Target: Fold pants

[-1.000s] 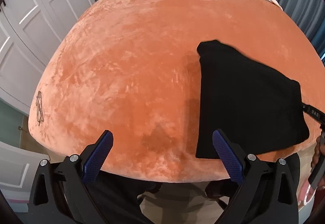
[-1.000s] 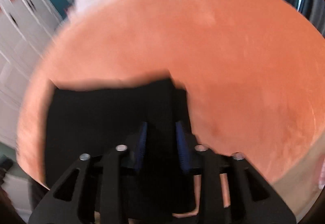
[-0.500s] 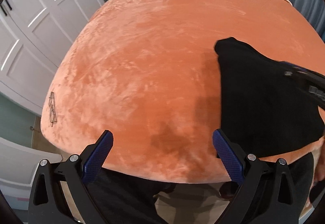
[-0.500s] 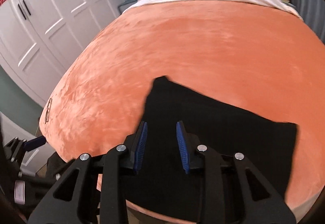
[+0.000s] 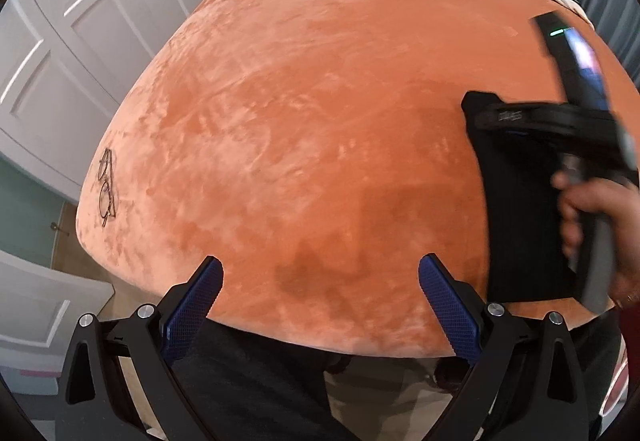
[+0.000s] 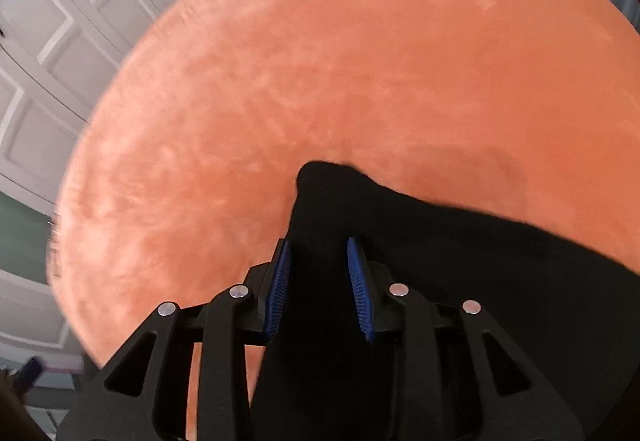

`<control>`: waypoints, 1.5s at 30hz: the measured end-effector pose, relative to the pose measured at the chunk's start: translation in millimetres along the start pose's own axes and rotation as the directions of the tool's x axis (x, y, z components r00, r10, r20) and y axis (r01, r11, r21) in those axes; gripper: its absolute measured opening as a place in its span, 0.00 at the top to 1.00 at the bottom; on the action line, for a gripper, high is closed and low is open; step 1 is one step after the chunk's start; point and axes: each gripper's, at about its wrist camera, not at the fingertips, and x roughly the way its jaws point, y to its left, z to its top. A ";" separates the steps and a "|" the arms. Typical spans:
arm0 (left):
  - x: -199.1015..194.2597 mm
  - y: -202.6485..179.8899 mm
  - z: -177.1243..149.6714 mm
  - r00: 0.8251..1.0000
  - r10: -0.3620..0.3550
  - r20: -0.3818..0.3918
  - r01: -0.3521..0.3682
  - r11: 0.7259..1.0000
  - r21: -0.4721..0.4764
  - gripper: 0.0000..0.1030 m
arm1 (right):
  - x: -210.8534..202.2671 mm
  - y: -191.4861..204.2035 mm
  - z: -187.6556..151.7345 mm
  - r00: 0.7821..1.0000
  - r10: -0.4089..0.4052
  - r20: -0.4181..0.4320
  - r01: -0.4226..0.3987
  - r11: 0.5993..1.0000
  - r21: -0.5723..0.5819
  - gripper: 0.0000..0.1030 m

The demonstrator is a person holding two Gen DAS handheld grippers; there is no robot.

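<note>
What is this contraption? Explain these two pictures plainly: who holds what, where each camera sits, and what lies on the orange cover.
There is no robot. A person holds a tool in each hand, and each tool ends in a two-fingered claw with blue pads and a camera looking along the fingers. One picture comes from the left tool. Its left claw stands wide open and empty above the orange bed cover. To the right, the right hand grips the other tool over the folded black pants. A pair of glasses lies near the cover's left edge. The other picture comes from the right tool. The right claw is narrowed, with dark cloth between its pads. It is too blurred to tell whether the claw pinches the cloth.
</note>
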 end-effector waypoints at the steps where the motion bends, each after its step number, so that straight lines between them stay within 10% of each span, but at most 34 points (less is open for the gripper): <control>1: 1.1 2.1 -0.1 1.000 0.004 -0.003 -0.004 1.000 -0.003 0.06 | 2.7 6.2 2.4 1.000 -0.021 0.003 0.021 0.999 -0.024 0.66; 9: 6.7 8.8 5.1 1.000 -0.014 -0.003 0.014 1.000 -0.024 0.06 | -42.8 -5.2 -20.8 0.994 0.088 0.057 -0.093 0.992 0.088 0.66; 13: 1.9 -7.5 9.0 1.000 -0.015 -0.004 0.015 1.000 0.008 0.06 | -35.0 31.7 -34.4 0.994 -0.078 0.082 0.089 0.985 -0.144 0.65; 19: -14.6 -20.6 9.3 0.999 0.009 0.035 -0.010 0.999 0.036 0.06 | -110.5 -8.3 -86.4 0.970 0.177 0.164 -0.184 0.983 0.027 0.65; 34: -27.5 -31.8 6.1 0.997 0.065 0.036 -0.066 0.997 0.043 0.06 | -72.9 -17.9 -166.6 0.970 0.242 0.027 -0.243 0.969 0.048 0.60; 38: -28.9 -44.0 6.3 0.999 0.038 0.025 -0.040 0.997 0.065 0.06 | -107.4 -46.3 -165.9 0.949 0.297 0.111 -0.308 0.946 0.103 0.63; 42: -35.6 -64.2 6.4 0.997 0.032 0.064 -0.040 0.992 0.116 0.06 | -167.0 -136.8 -157.7 0.916 0.246 0.317 -0.337 0.899 0.278 0.61; 45: -23.5 -88.1 8.5 1.000 -0.011 0.030 0.007 0.990 0.139 0.06 | -133.7 -200.6 -159.3 0.981 0.018 0.195 -0.084 0.938 0.337 0.61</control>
